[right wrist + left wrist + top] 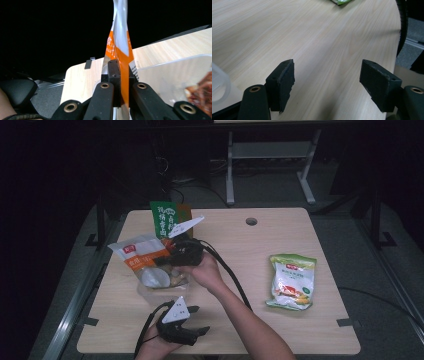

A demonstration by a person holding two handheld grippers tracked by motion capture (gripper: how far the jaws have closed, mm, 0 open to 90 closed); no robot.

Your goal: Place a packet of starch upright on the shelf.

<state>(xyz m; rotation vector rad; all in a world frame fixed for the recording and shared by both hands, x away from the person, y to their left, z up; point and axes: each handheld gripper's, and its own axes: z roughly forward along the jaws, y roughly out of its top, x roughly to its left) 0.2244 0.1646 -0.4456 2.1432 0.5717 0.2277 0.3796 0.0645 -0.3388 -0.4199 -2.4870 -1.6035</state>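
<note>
The orange bag (119, 47) is gripped tight by the right gripper (120, 75) at 11 o'clock on the tabletop (240, 250). The left gripper (327, 82) is held at 6 o'clock, jaws spread wide with nothing between them.

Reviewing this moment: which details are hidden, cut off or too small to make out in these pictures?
- Green packet, high view: its lower part sits behind the right gripper and the orange packet.
- Orange packet, right gripper view: top cut off by the frame edge; its print is too small to read.
- Clear container, left gripper view: cut off by the left edge.
- Yellow-green packet, high view: its label is too small to read.
</note>
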